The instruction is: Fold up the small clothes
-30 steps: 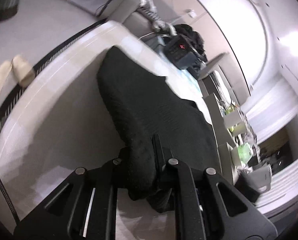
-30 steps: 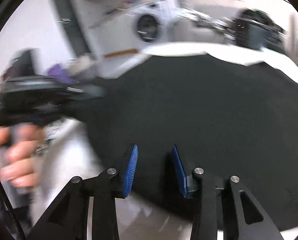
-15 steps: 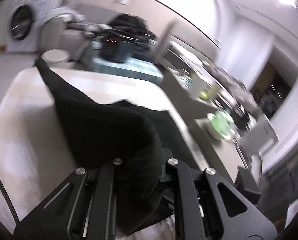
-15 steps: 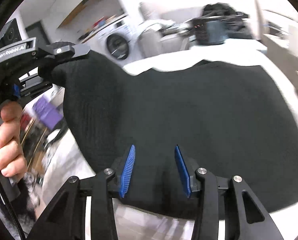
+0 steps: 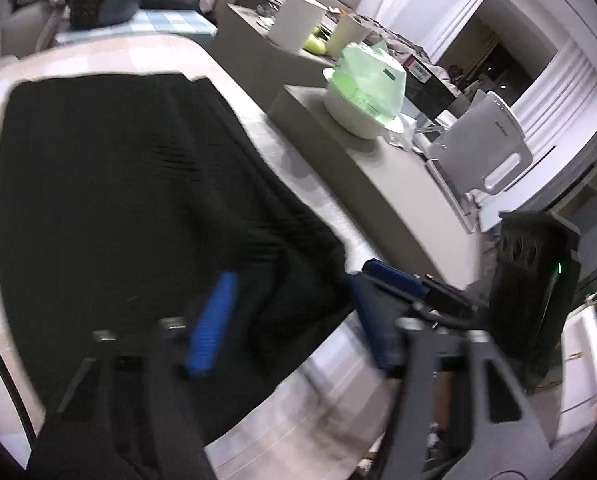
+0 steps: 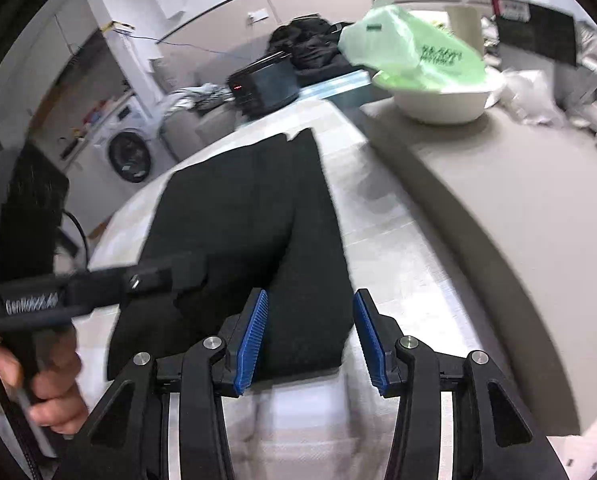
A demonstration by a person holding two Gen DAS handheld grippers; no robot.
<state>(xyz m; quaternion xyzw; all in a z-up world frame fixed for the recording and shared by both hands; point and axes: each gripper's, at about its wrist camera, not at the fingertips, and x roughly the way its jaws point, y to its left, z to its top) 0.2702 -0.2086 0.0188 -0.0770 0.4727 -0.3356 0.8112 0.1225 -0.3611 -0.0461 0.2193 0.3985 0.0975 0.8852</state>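
We have the table (image 6: 378,216) as our landmark, pale and long, with a grey counter (image 6: 498,200) just beside its right edge. On the table lies the black garment (image 6: 258,208), folded over itself into a long strip that runs from the near edge toward the far end; in the left wrist view it spreads wide (image 5: 118,180) across the top. On the counter, well apart from the cloth, a white bowl (image 6: 442,104) holds a green bag (image 6: 410,56).

Our left gripper (image 5: 286,320) has just been opening: its blue pads stand apart over the cloth's near corner and press on nothing. Our right gripper (image 6: 310,336) has also been widening, jaws apart with the cloth's near right corner between them, not pinched (the pads look clear of the fabric).

The risk we see: the top layer was let go loosely and may spring back or sit askew, and a gripper pulling away could drag a corner and undo the fold
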